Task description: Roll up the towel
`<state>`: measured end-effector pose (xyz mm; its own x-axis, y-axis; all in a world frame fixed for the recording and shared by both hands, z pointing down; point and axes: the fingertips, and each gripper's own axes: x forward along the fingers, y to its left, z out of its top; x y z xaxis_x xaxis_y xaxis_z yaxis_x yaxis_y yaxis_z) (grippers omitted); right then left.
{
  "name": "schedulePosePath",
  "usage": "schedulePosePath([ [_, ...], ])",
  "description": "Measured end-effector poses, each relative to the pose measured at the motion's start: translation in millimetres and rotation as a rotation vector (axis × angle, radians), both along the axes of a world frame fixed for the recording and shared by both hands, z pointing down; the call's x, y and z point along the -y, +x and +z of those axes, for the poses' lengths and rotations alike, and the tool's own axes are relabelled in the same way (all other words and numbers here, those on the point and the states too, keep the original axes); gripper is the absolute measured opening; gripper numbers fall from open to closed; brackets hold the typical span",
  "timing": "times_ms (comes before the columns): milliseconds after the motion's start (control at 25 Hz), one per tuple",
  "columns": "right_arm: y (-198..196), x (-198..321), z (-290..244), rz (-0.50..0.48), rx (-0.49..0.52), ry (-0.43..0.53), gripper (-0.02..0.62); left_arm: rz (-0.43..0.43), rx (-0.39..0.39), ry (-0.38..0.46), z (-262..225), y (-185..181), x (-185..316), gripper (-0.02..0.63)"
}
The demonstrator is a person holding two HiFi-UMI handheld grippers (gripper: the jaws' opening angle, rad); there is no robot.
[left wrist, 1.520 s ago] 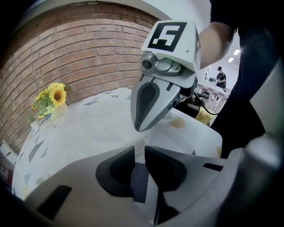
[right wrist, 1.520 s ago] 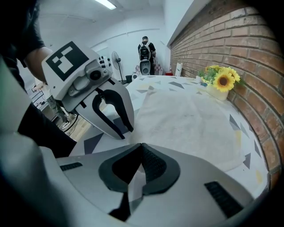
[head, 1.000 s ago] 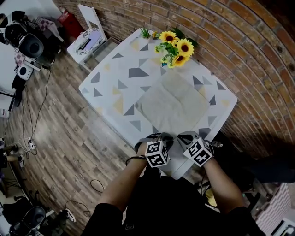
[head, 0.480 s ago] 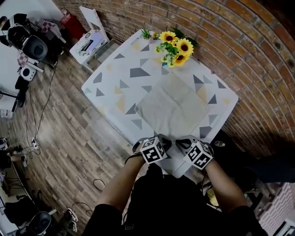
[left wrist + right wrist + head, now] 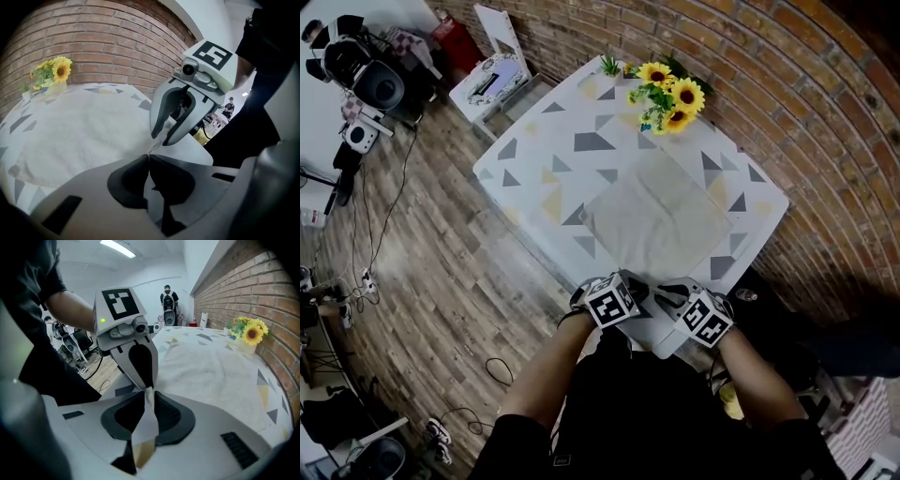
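Observation:
The pale towel (image 5: 656, 216) lies flat and spread out in the middle of the patterned table (image 5: 534, 159). Both grippers meet at its near corner, by the table's near corner. My left gripper (image 5: 149, 157) is shut, with a small tuft of the towel's corner pinched at its tips. My right gripper (image 5: 147, 397) faces it tip to tip. Its jaws have just been opening, and a pale flap of the towel still stands loosely between them. In the head view the left gripper (image 5: 635, 291) and the right gripper (image 5: 667, 294) are almost touching.
A bunch of sunflowers (image 5: 667, 94) stands at the table's far corner, against the brick wall (image 5: 787, 84). A white stand (image 5: 492, 75), camera gear (image 5: 366, 80) and cables are on the wooden floor to the left.
The left gripper's marker cube has rolled. Both grippers have shifted slightly at the table's near corner. The towel lies as before.

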<state>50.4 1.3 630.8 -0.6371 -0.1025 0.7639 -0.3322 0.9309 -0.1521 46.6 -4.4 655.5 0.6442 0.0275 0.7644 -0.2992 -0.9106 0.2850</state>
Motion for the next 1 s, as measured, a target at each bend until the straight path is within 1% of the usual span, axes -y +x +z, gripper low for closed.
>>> schedulePosePath([
  [80, -0.6, 8.8, 4.9, 0.035, -0.008, 0.007, 0.034, 0.003, 0.001, 0.012, 0.0, -0.3, -0.2, 0.026],
  [160, -0.4, 15.6, 8.5, 0.063, -0.015, -0.007, 0.031, 0.021, 0.021, 0.049, 0.0, -1.6, -0.5, 0.028],
  [240, 0.8, 19.6, 13.8, 0.080, -0.035, -0.031, 0.031, 0.058, 0.065, 0.122, -0.2, -3.7, -0.6, 0.031],
  [280, 1.6, 21.3, 17.3, 0.087, -0.048, -0.042, 0.031, 0.081, 0.091, 0.170, -0.5, -4.4, -0.4, 0.043],
  [360, 2.4, 24.3, 23.6, 0.104, -0.067, -0.057, 0.031, 0.123, 0.122, 0.263, -2.8, -3.1, -0.1, 0.120],
  [400, 2.4, 25.6, 25.7, 0.113, -0.071, -0.063, 0.031, 0.140, 0.126, 0.297, -4.5, -1.2, -0.1, 0.127],
  [480, 2.2, 27.3, 27.1, 0.127, -0.076, -0.068, 0.034, 0.164, 0.127, 0.333, -5.7, 3.3, 0.3, 0.127],
  [600, 4.5, 29.0, 24.5, 0.142, -0.084, -0.056, 0.053, 0.180, 0.140, 0.329, 0.6, 6.3, 2.9, 0.121],
  [640, 6.6, 29.5, 22.5, 0.147, -0.086, -0.045, 0.064, 0.181, 0.143, 0.320, 3.2, 6.7, 3.7, 0.105],
  [720, 11.7, 30.1, 16.6, 0.141, -0.095, 0.008, 0.081, 0.174, 0.138, 0.296, 6.6, 7.0, 4.9, 0.078],
  [840, 12.6, 23.5, 6.4, 0.064, -0.108, 0.117, 0.080, 0.147, 0.121, 0.258, 7.8, 5.9, 7.3, 0.064],
  [880, 9.4, 18.0, 4.1, 0.027, -0.101, 0.133, 0.078, 0.135, 0.115, 0.243, 7.7, 5.5, 8.3, 0.058],
  [1000, -1.0, 1.2, 8.5, -0.062, -0.101, 0.133, 0.069, 0.108, 0.098, 0.190, 6.9, 4.9, 9.7, 0.052],
])
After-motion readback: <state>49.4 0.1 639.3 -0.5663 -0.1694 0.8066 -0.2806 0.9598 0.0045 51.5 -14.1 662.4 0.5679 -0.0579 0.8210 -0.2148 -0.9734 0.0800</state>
